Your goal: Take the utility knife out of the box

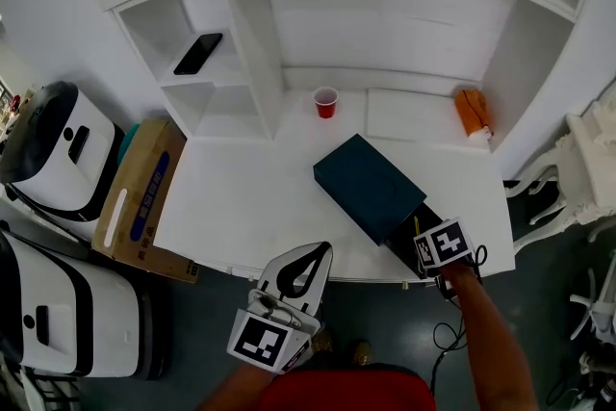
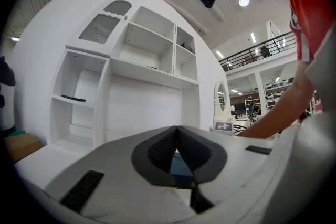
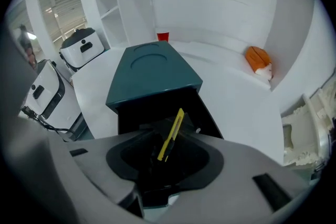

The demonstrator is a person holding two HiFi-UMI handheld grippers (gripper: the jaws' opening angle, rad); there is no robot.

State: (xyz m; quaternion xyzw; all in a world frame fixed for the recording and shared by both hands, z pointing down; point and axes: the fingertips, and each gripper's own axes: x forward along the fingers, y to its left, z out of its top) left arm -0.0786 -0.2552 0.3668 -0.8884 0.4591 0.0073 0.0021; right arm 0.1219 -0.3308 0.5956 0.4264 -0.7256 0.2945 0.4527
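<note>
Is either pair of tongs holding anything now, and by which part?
Nothing is held: the right tongs stand open above the utility knife lying in the box, and the left tongs are shut, empty.

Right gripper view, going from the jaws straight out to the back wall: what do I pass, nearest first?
yellow utility knife → teal lid → red cup

matt teal box [image 1: 371, 186], smooth white table [image 1: 250, 207]
</note>
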